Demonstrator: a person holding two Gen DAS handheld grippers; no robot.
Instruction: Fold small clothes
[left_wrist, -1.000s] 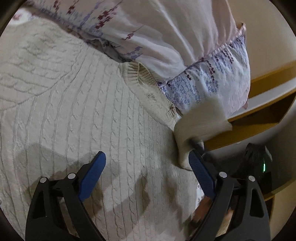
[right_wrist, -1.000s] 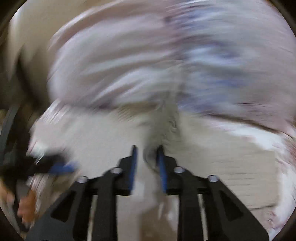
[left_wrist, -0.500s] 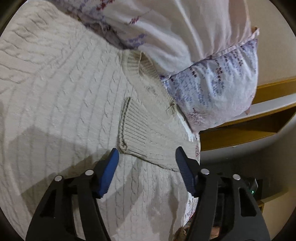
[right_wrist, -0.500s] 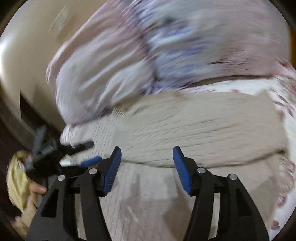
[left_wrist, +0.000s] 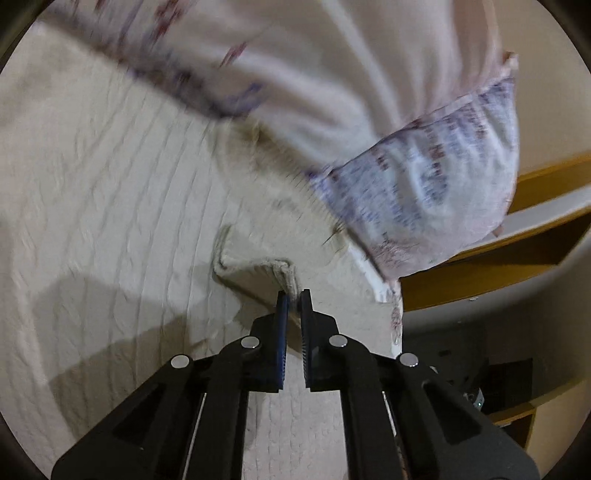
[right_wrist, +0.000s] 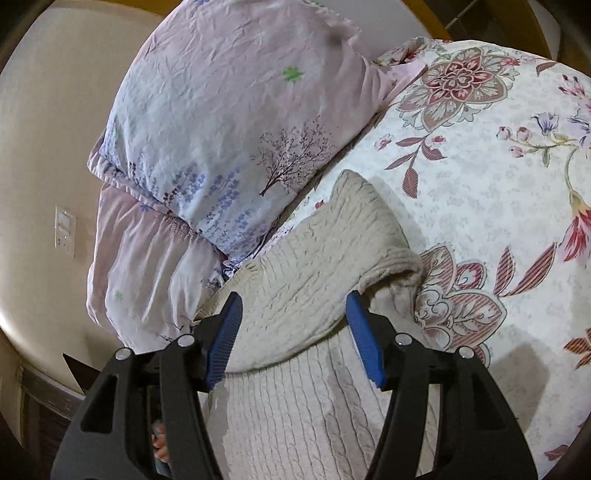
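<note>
Sweater (left_wrist: 110, 206) is lying flat on the floral bedsheet (right_wrist: 480, 192), pillows (right_wrist: 221, 122) sitting at its 12 o'clock — left gripper (left_wrist: 294, 301) is pinching the folded sleeve cuff (left_wrist: 284, 271) after just clamping shut, right gripper (right_wrist: 293, 314) is hovering released over the folded-in sleeve at 12 o'clock.

Cream wall (right_wrist: 44, 122) with switch plate (right_wrist: 65, 232); wooden headboard (left_wrist: 546, 177); floral bedsheet (right_wrist: 480, 177); two pillows (right_wrist: 221, 122).

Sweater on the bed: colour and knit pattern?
Cream cable-knit sweater; clearest in the right wrist view.
</note>
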